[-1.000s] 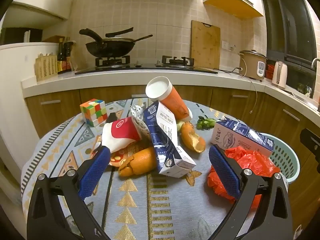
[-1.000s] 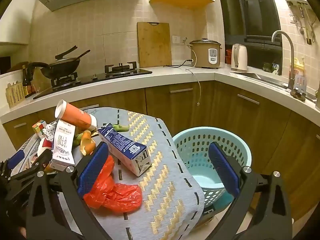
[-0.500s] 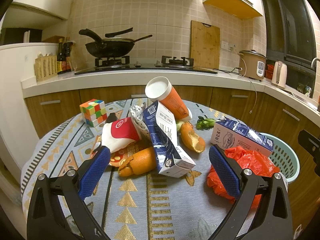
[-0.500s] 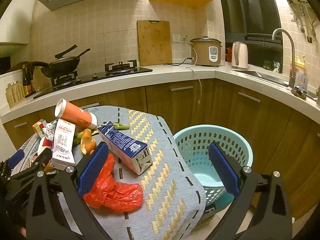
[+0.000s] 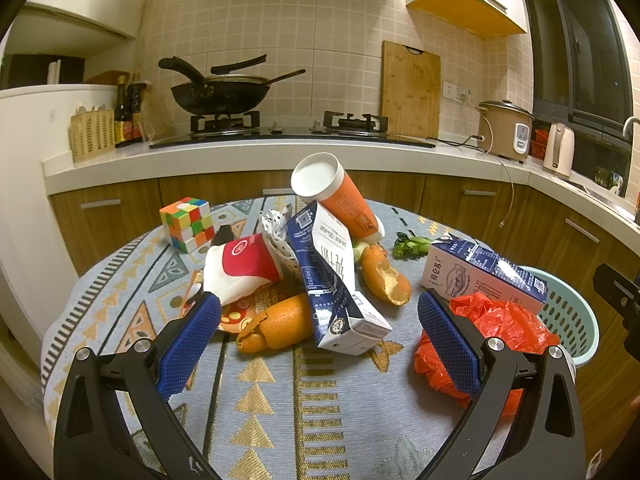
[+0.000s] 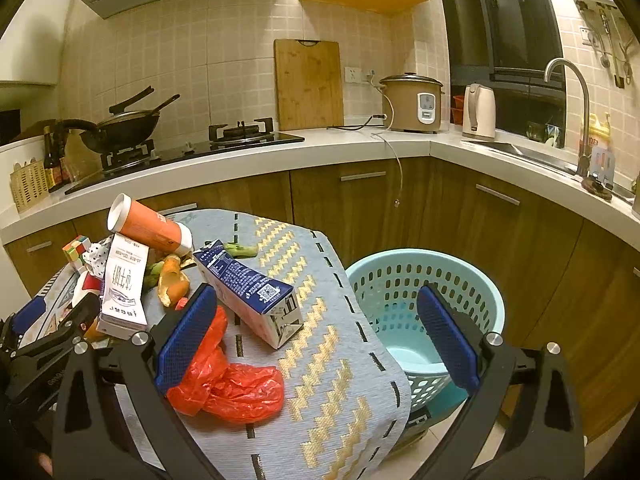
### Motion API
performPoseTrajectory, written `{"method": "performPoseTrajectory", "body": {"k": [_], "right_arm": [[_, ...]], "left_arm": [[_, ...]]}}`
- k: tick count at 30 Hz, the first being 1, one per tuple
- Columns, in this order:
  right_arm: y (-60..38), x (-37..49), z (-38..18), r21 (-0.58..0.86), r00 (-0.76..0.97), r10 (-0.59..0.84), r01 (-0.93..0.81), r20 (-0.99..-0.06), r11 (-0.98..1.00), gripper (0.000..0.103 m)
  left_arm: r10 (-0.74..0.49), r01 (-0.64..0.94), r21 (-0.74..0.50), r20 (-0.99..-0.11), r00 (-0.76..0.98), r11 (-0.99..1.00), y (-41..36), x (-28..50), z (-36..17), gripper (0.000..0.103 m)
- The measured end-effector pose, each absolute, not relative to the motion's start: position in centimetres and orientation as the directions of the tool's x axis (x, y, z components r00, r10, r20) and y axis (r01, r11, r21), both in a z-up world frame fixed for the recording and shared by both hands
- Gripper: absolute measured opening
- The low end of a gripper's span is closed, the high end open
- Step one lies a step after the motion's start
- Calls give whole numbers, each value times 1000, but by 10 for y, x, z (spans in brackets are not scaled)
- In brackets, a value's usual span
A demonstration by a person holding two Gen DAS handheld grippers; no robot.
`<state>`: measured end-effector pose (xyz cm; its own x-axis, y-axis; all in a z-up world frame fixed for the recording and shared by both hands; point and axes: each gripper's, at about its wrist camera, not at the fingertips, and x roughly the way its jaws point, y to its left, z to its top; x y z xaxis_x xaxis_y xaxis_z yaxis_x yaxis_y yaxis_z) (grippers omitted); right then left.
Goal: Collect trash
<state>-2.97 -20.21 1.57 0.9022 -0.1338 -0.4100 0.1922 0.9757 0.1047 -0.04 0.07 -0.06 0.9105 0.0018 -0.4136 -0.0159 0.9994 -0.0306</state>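
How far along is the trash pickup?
Nothing looks done: the basket shows no trash inside. Nothing in hand: left gripper and right gripper are open and empty. Left on the table: two cartons, red bag, orange tube, peels.
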Motion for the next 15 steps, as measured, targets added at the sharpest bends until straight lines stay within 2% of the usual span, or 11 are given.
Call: {"method": "performPoseTrajectory", "body": {"k": [15], "right_arm": [[-203, -28, 15, 102, 901, -134, 192, -413, 976, 95]], "left_arm": [[1, -14, -28, -412, 911, 1000, 0, -3, -1, 96]]}}
